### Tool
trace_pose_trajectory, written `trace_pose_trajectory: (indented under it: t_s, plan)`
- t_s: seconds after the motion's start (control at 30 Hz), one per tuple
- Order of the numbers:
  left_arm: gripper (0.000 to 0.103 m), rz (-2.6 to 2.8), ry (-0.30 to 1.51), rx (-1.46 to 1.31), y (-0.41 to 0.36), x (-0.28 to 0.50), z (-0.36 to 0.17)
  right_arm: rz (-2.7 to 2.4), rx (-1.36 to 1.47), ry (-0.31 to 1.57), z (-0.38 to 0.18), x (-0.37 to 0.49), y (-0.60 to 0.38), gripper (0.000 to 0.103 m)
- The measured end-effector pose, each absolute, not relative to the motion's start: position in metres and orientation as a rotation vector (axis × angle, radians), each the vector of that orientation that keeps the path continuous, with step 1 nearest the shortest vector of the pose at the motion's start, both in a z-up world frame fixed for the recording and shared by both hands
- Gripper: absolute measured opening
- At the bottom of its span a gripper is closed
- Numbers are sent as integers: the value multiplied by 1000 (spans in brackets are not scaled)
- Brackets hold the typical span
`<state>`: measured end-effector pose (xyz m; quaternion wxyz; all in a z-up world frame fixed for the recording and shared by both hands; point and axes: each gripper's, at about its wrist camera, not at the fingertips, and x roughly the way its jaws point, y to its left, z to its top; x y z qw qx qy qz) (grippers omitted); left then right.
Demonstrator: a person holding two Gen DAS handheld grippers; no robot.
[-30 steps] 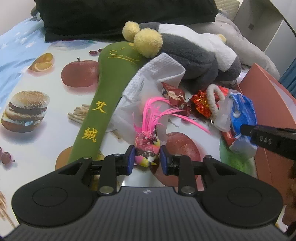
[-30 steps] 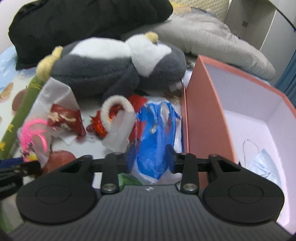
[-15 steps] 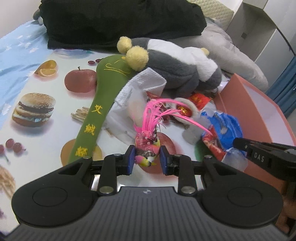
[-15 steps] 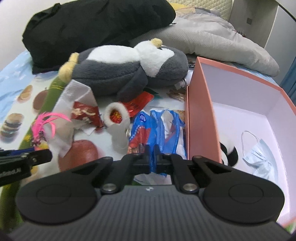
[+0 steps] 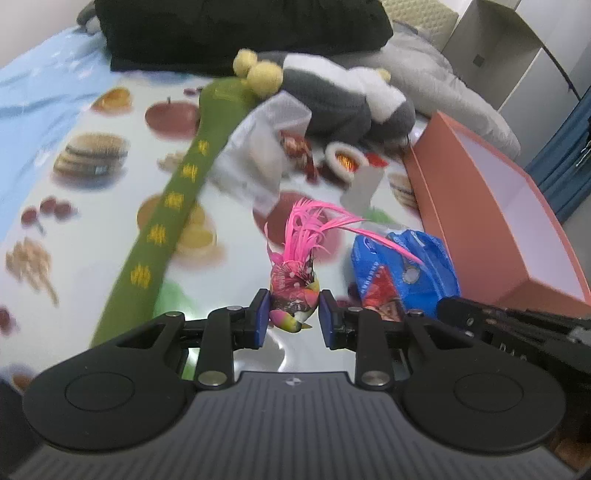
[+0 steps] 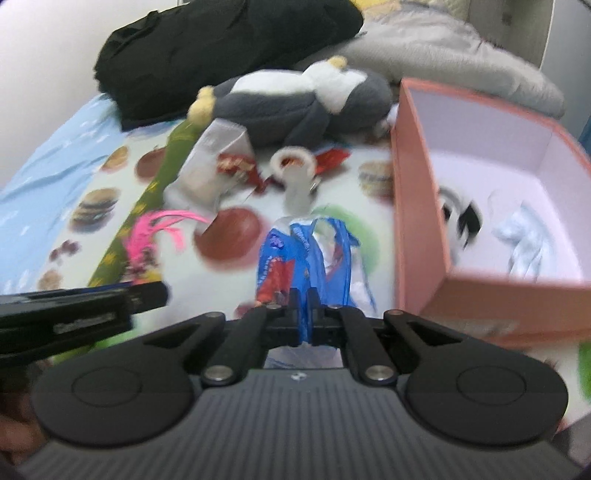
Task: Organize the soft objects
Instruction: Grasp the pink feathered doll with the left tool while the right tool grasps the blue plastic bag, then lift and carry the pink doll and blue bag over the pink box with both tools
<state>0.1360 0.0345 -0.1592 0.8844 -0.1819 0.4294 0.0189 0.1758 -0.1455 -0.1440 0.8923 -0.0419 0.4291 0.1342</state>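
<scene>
My left gripper (image 5: 291, 319) is shut on a small pink feathered bird toy (image 5: 295, 284) and holds it above the food-print table cloth (image 5: 92, 206). My right gripper (image 6: 304, 314) is shut on a blue plastic bag (image 6: 306, 254), lifted beside the salmon-pink box (image 6: 417, 206). The bag also shows in the left wrist view (image 5: 402, 266), as does the box (image 5: 476, 206). The bird toy shows at the left of the right wrist view (image 6: 147, 236). A grey and white plush penguin (image 5: 343, 96) lies at the back.
A long green fabric strip (image 5: 173, 206) with yellow characters runs across the cloth. A white cloth (image 5: 258, 147), red wrappers (image 5: 299, 147) and a small white-rimmed pouch (image 5: 347, 158) lie near the penguin. The box holds a face mask (image 6: 524, 240). Black and grey bedding (image 5: 240, 29) lies behind.
Both grippers have pulled back and up from the pile, the left with the bird toy. The right gripper shut on the blue bag and lifted it.
</scene>
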Motion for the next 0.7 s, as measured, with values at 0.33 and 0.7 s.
trace_pose_trajectory:
  t_s: [0.33,0.7]
  plan:
    - [33,36,913,-371,28,124,-162,336,0,889,-140,155,-160,44]
    - [33,39,939,-354,25,132,-164,303,-4,881,-162,181,-168,48]
